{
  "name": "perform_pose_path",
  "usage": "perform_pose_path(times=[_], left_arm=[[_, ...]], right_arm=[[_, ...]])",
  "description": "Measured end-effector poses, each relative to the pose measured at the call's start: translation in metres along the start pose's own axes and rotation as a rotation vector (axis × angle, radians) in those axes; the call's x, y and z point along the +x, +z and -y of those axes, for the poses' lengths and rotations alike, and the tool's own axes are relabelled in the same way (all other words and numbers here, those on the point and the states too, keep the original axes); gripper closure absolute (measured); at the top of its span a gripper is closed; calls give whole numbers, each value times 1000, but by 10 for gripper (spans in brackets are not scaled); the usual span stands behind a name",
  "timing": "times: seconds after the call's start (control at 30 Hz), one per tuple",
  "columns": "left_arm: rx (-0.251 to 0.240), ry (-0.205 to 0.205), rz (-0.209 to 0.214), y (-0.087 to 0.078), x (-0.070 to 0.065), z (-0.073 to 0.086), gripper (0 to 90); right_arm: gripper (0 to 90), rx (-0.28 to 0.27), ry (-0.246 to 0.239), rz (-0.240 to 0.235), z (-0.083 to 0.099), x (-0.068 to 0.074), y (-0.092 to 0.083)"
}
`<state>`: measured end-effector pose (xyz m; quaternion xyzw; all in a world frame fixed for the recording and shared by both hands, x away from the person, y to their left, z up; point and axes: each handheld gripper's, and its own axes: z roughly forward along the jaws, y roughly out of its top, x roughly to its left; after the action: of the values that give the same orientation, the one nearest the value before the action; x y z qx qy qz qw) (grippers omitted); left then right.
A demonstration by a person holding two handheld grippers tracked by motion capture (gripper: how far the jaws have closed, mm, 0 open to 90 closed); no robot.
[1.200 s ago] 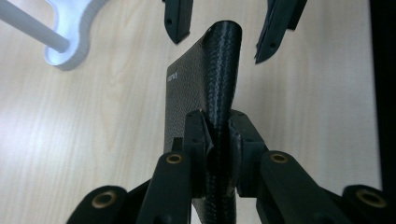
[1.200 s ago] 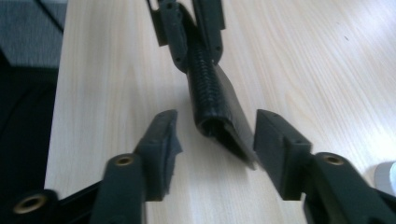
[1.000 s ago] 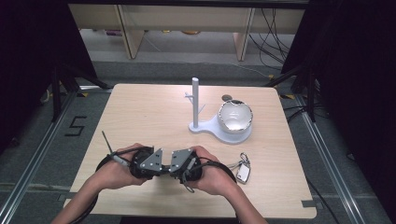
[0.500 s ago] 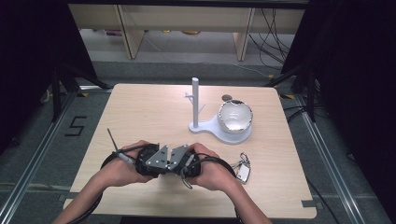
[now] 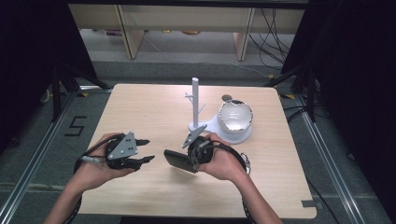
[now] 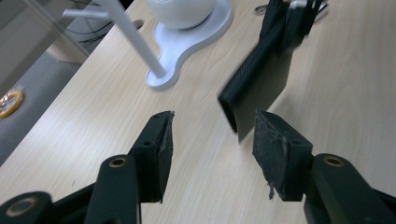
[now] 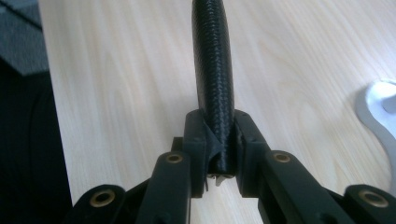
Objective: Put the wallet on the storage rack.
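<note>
Black pouch (image 5: 180, 161) in right claw (image 5: 187, 161)

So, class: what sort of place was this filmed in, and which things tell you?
Probably a lab or workshop recording bay: a bare wooden table on a grey floor, metal rails alongside it, loose cables and shelving legs behind.

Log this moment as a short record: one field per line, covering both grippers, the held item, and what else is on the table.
left gripper: jaws apart after just opening, nothing between the pads
right gripper: shut on the flat black case
flat black case: thin, textured, held edge-on above the table, pointing toward the left gripper
handover: case clear of the left pads
white stand: upright post with small pegs on a white base, far right part of the table
glossy ball: rests on the same base beside the post
table: light wood
</note>
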<state>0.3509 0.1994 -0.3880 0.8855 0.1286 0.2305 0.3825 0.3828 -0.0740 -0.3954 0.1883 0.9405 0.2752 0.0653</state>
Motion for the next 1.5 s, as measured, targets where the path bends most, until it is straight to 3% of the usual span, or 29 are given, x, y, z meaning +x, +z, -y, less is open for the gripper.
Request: perform_pose_path(times=[0.1, 0.23, 0.27, 0.3, 0.33, 0.37, 0.47, 0.5, 0.53, 0.57, 0.6, 0.7, 0.87, 1.17, 1.2, 1.4, 1.43, 1.5], left_arm=[[12, -34, -19, 3, 0, 16, 471], [-3, -119, -35, 12, -5, 42, 469], [-1, -135, -35, 14, -6, 46, 469], [-1, -154, -42, 16, -8, 54, 469], [-1, -179, -35, 19, -10, 59, 469], [-9, -189, -38, 21, -11, 63, 469], [-22, -222, -67, 25, -16, 74, 473], [-47, -252, -70, 27, -18, 76, 475], [-35, -237, -68, 27, -17, 78, 476], [-50, -259, -80, 29, -19, 79, 476], [-61, -273, -81, 30, -21, 81, 477], [-79, -284, -106, 36, -24, 84, 476], [-82, -318, -113, 46, -28, 93, 471], [-84, -339, -115, 52, -31, 101, 471], [-86, -336, -112, 53, -30, 101, 471], [-91, -352, -113, 53, -31, 103, 468], [-92, -352, -114, 53, -30, 103, 468], [-87, -351, -111, 53, -30, 104, 468]], right_arm=[[786, -14, 104, 9, 1, -11, -9], [787, -43, 248, 28, 5, -25, -21], [787, -52, 262, 39, 7, -31, -24], [787, -46, 309, 44, 8, -33, -26], [787, -45, 314, 55, 11, -39, -29], [786, -25, 363, 59, 12, -41, -32], [786, 2, 409, 82, 17, -51, -38], [786, 11, 441, 77, 18, -52, -40], [786, 24, 460, 85, 21, -57, -43], [786, 27, 486, 89, 21, -58, -44], [786, 24, 476, 106, 23, -63, -46], [786, 34, 547, 133, 28, -70, -55], [786, -18, 603, 165, 36, -82, -70], [786, -94, 639, 224, 46, -100, -99], [786, -90, 630, 234, 47, -102, -101], [786, -71, 680, 282, 50, -118, -112], [785, -61, 715, 286, 48, -121, -114], [785, -39, 707, 283, 48, -128, -118]])
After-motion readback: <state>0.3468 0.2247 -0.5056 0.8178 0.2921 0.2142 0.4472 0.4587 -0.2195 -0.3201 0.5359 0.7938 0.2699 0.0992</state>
